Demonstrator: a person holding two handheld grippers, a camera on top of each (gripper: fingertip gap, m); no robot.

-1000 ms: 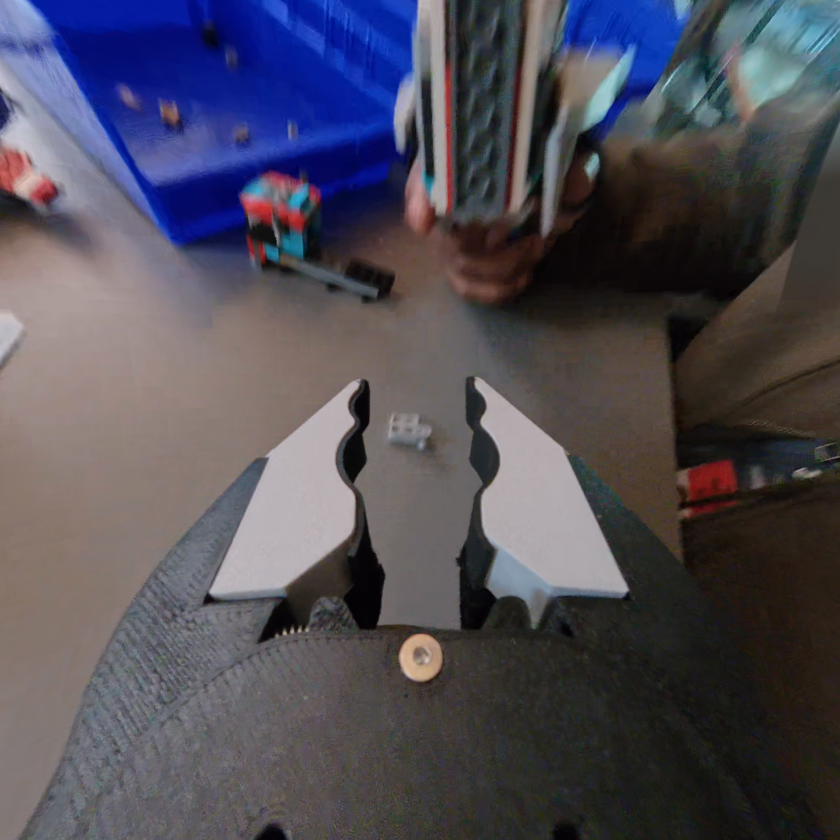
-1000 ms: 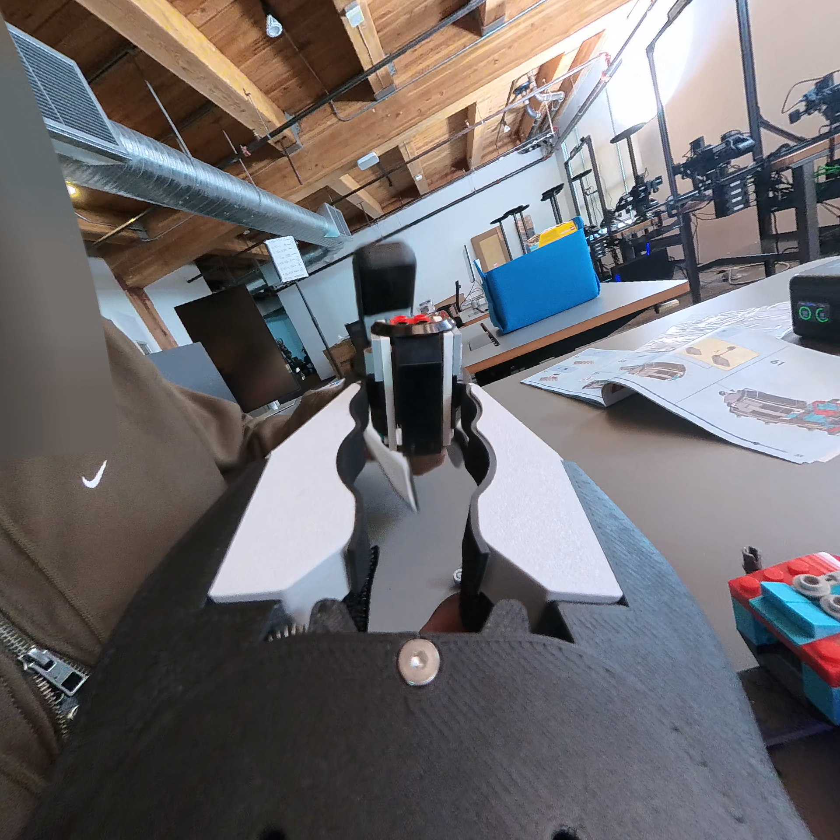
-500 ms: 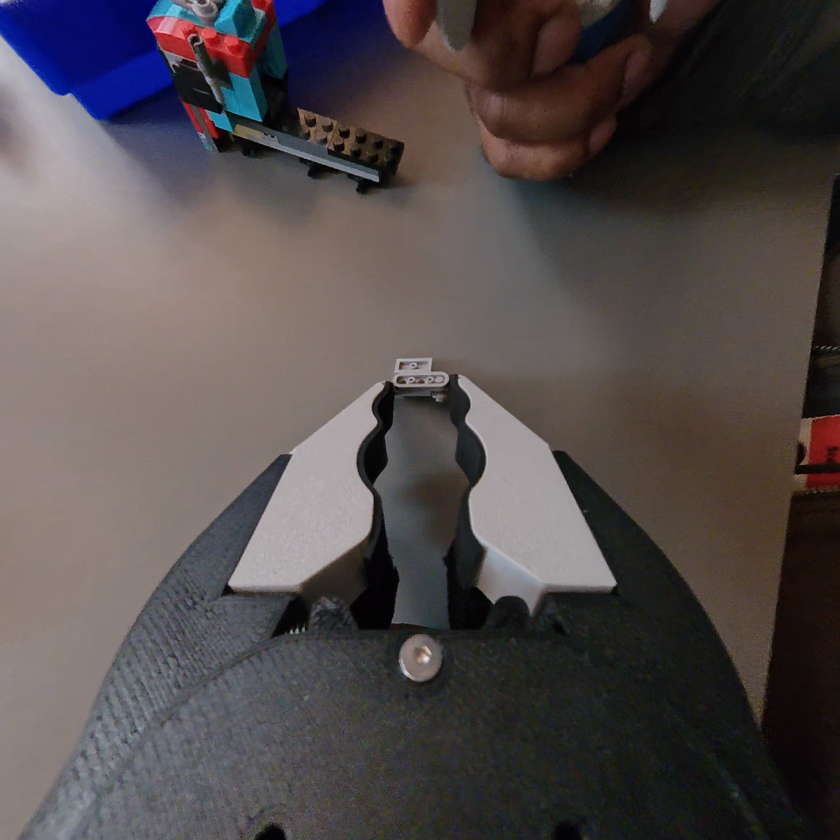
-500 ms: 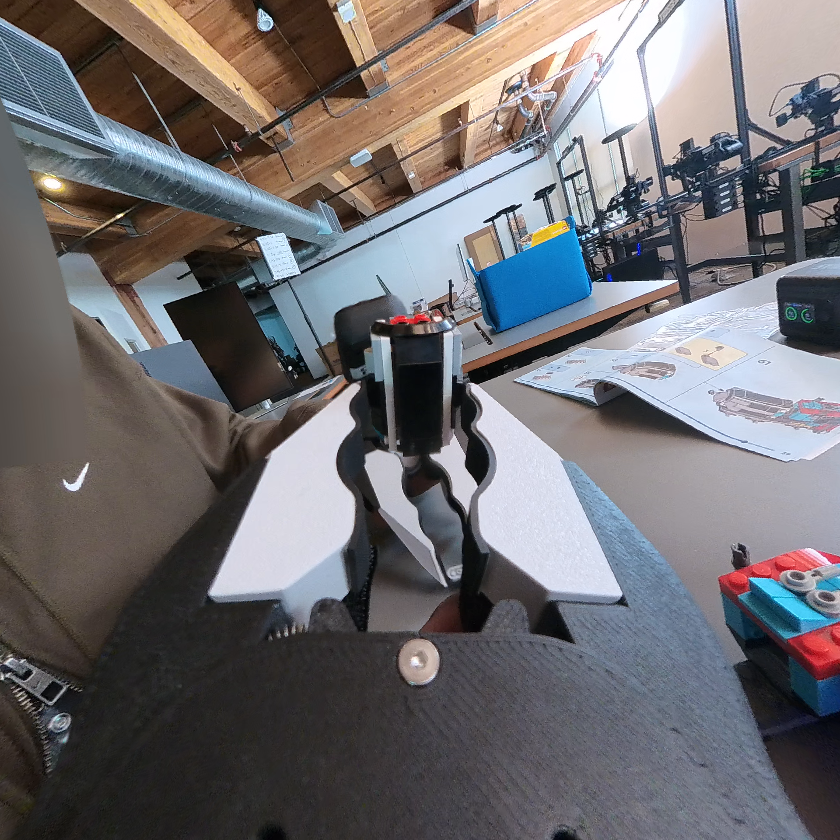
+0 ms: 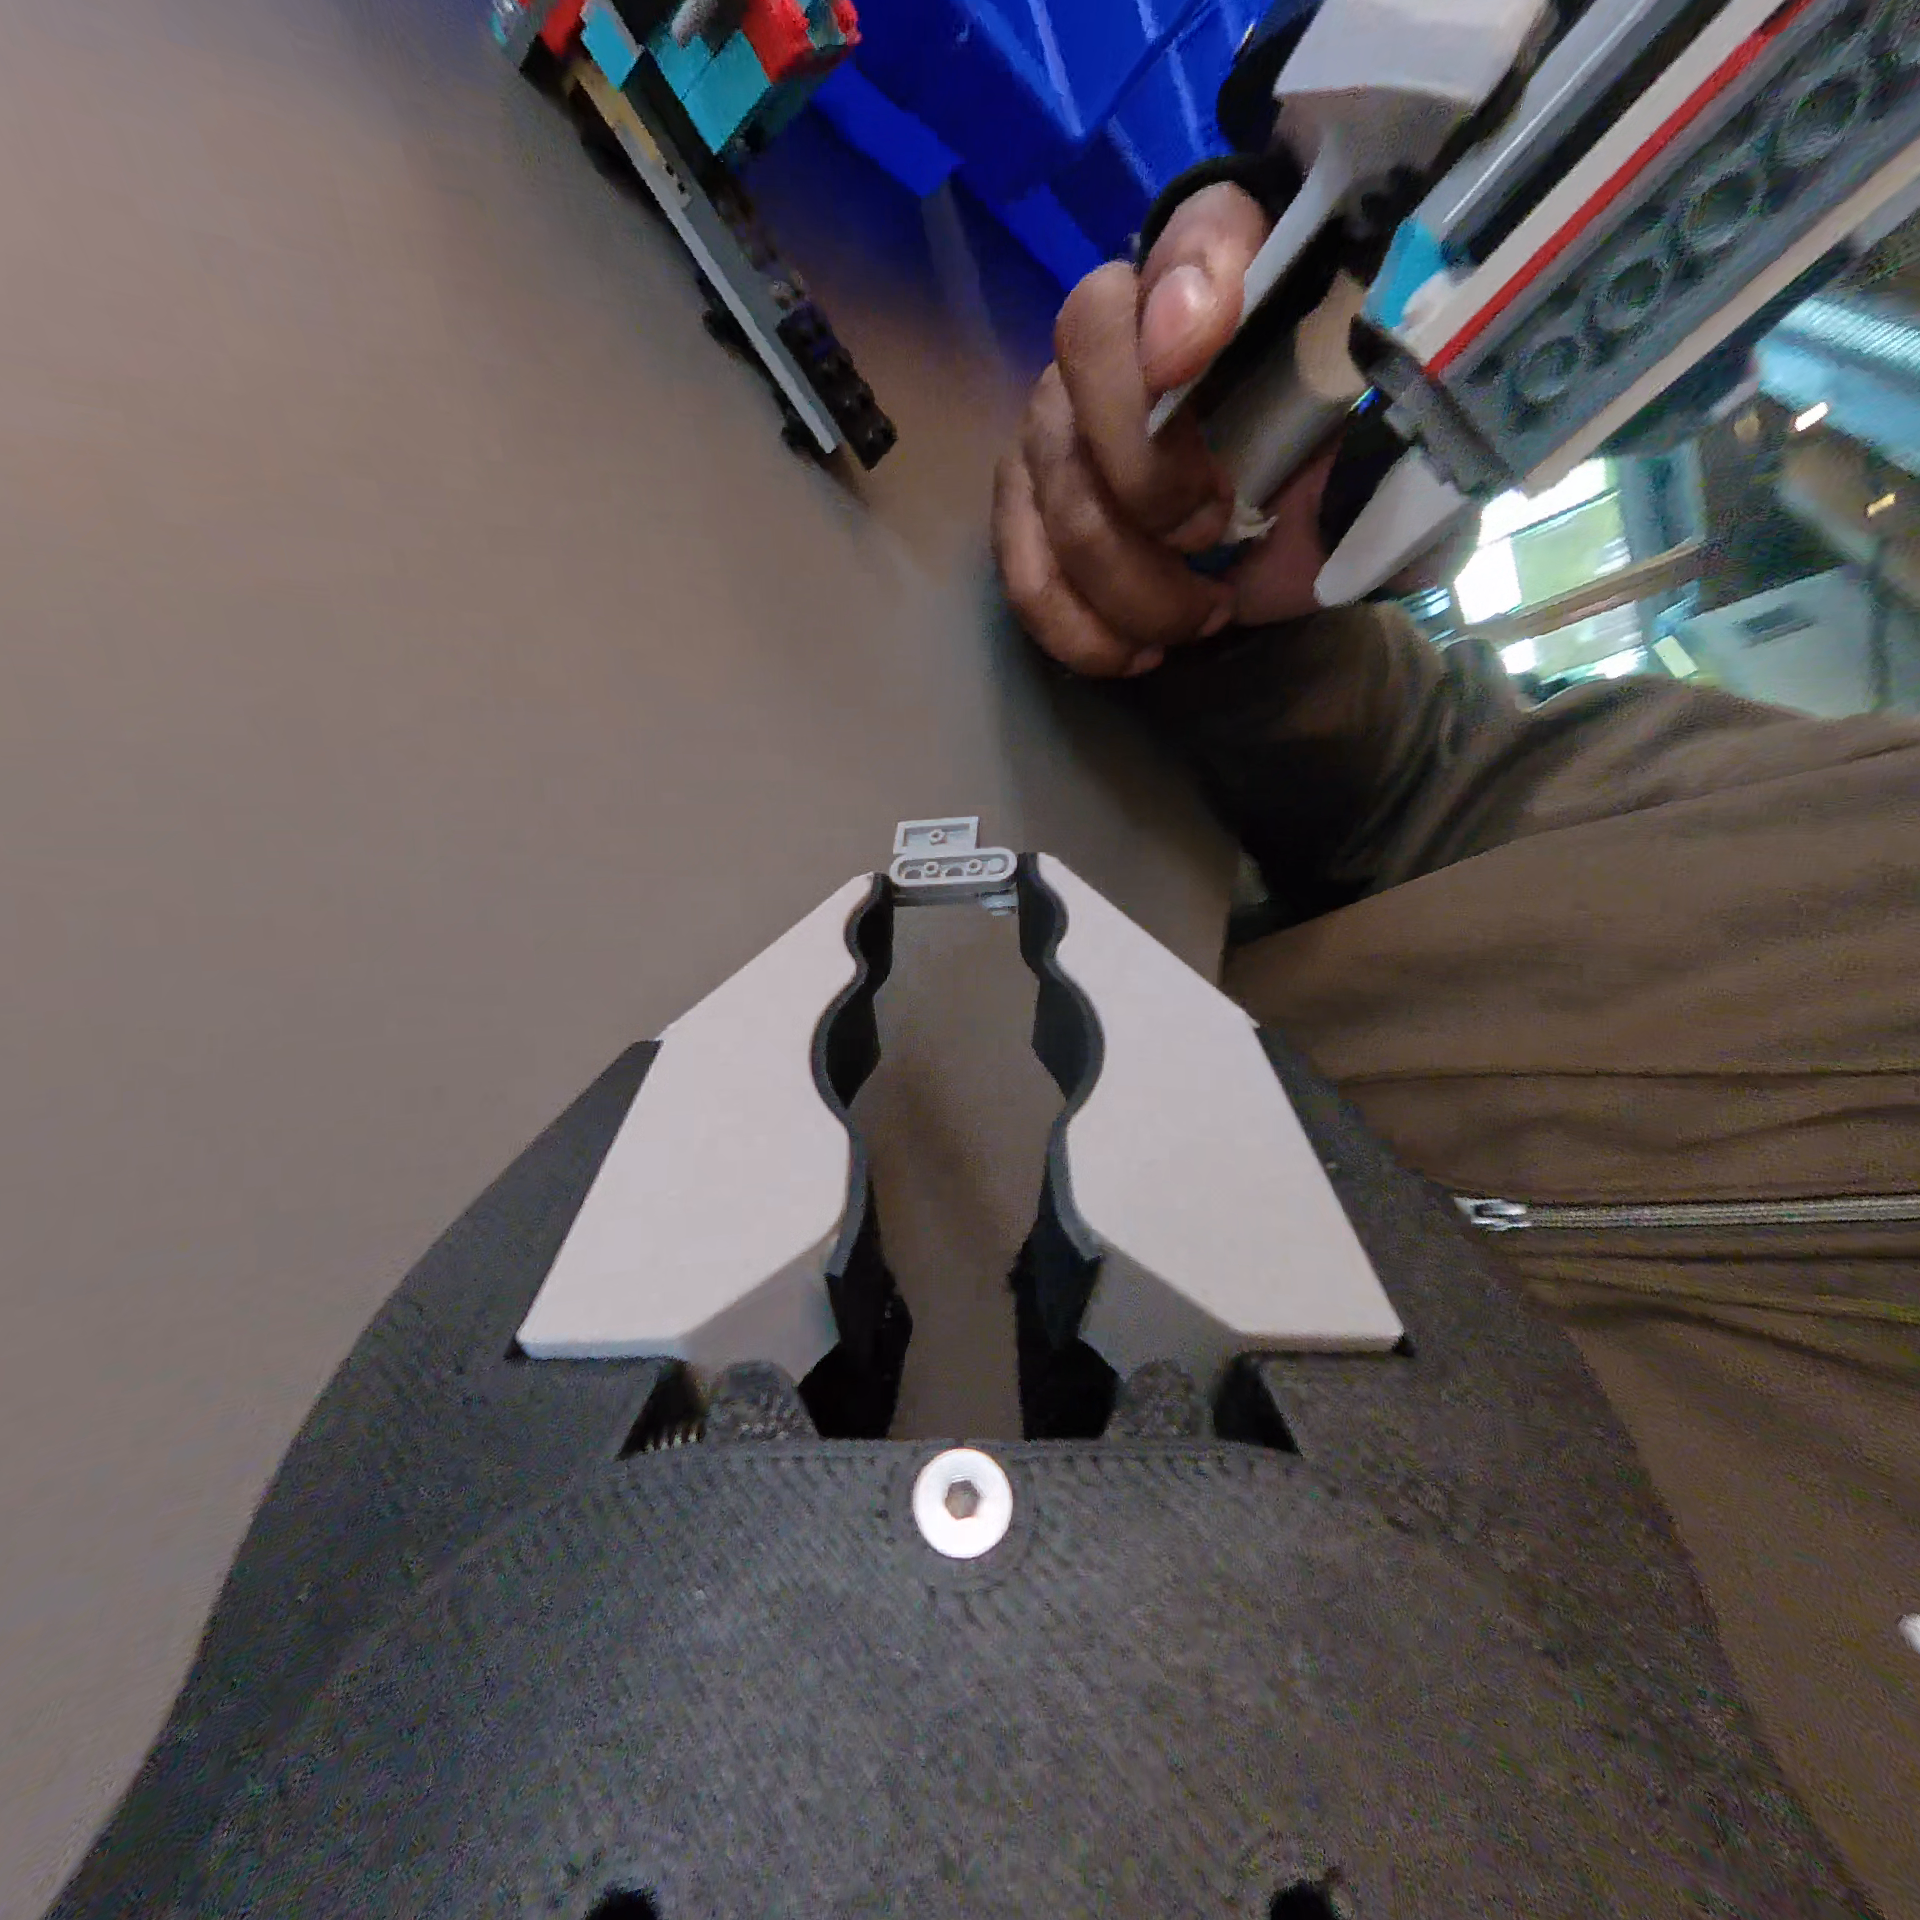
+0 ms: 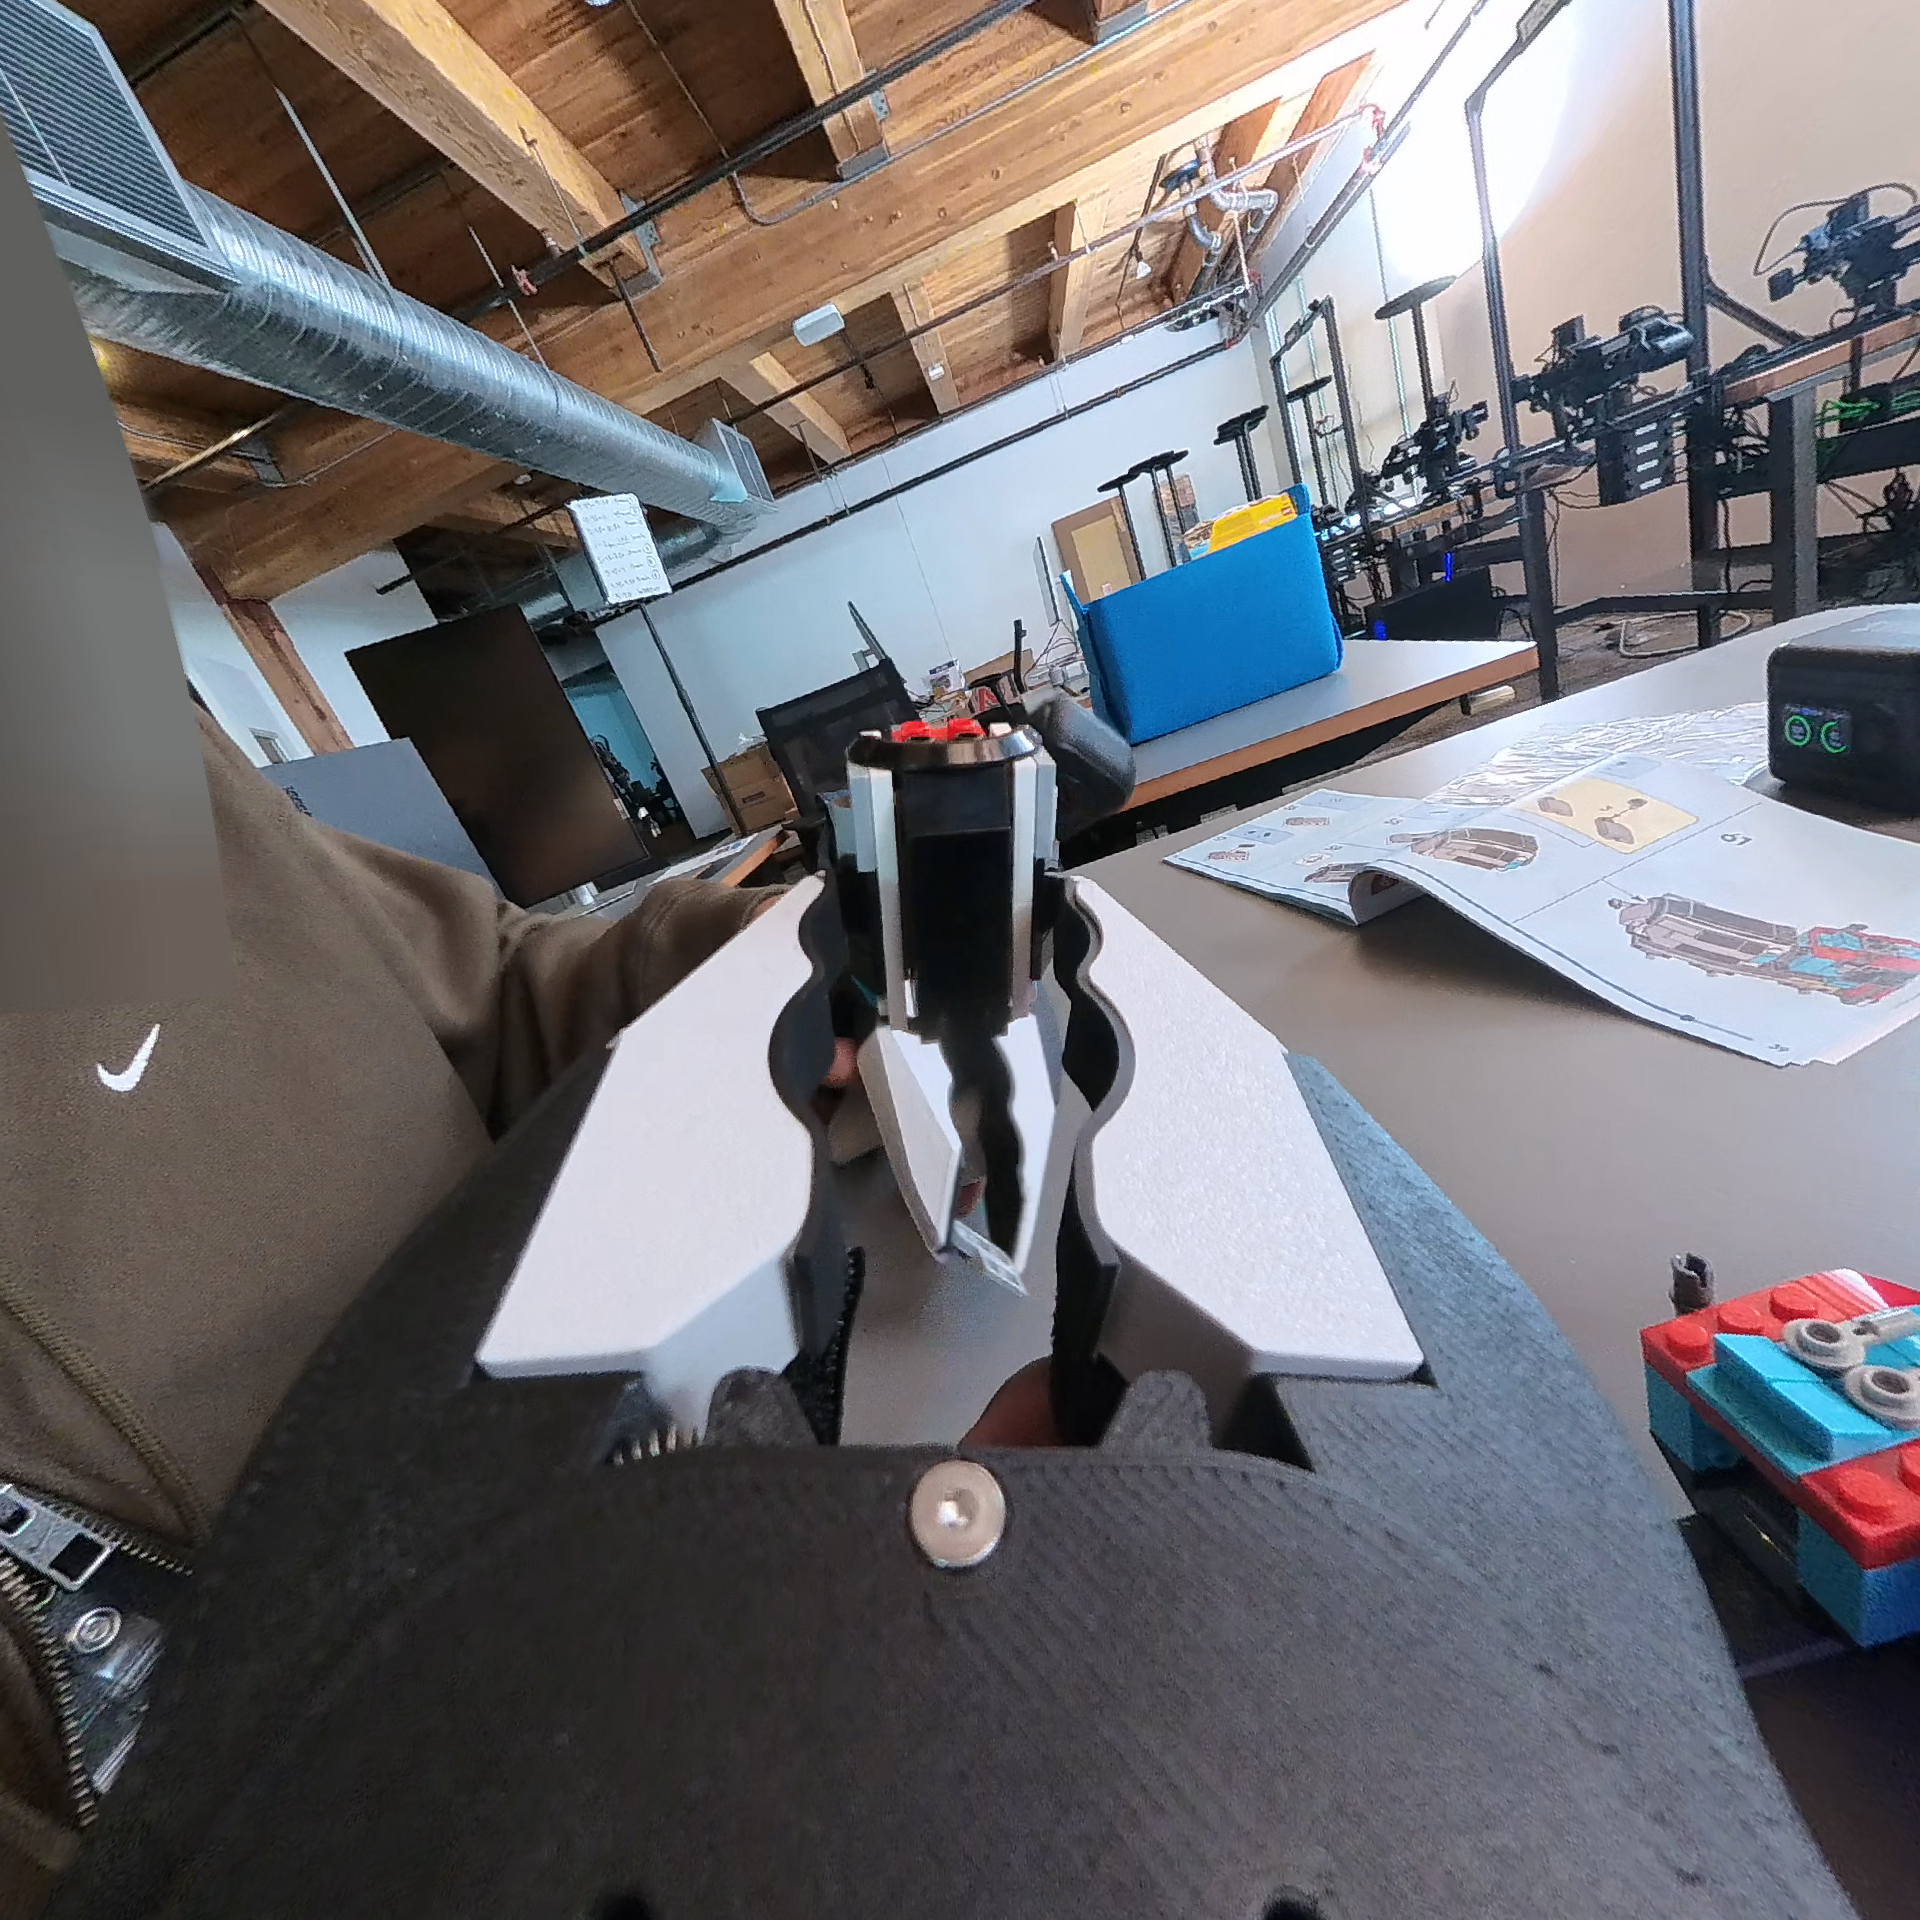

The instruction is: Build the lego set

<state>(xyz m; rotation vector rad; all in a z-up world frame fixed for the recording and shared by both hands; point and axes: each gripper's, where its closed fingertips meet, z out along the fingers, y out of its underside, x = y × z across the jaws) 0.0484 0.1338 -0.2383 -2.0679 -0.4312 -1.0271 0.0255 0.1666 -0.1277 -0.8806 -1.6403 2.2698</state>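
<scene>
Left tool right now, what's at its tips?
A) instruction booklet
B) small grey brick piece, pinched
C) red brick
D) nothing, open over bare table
B: the left tool has both fingertips closed against a small grey brick piece, held clear of the brown table.

Small plate piece [image 5: 951,864] sat between left gripper [image 5: 954,883] tips, above counter [image 5: 312,727]. Brick build [image 6: 940,883] sat between right gripper [image 6: 940,914] tips. Booklet [image 6: 1558,883] lay right; brick block [image 6: 1808,1423] nearer, right.
</scene>
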